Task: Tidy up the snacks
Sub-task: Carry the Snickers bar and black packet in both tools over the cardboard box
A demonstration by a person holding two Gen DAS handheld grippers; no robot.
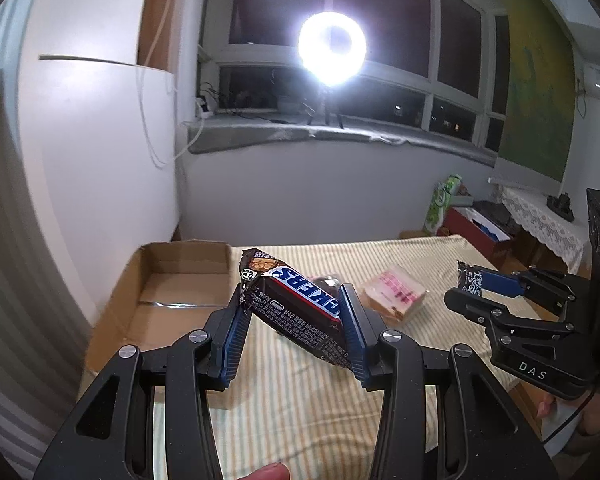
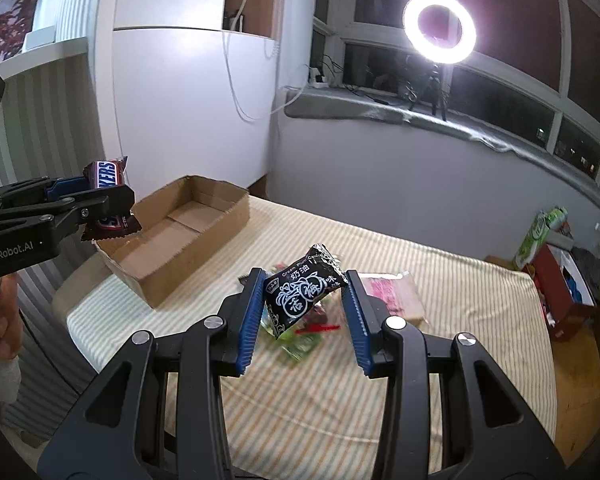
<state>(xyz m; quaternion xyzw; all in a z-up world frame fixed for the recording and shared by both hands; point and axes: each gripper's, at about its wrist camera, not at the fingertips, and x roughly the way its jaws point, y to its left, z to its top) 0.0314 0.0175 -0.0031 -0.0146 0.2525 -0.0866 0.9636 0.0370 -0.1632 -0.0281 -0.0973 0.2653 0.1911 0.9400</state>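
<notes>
Tablecloth (image 2: pixel 439 280), striped, spreads below both of your tools. Cardboard box (image 2: pixel 188 236) sits open-topped at its far left corner. Near the middle a wrapped sandwich (image 2: pixel 395 296) lies flat, just beside a small blurred heap of other snacks (image 2: pixel 303 332). Your left gripper (image 1: pixel 294 308) is clamped on a Snickers bar (image 1: pixel 300 300), lifted off the cloth near the box. Your right gripper (image 2: pixel 305 300) pinches 1 black candy packet (image 2: pixel 303 292), raised above the heap.

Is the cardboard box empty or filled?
Empty: the cardboard box shows only a bare brown floor; both held snacks are still outside it.
</notes>
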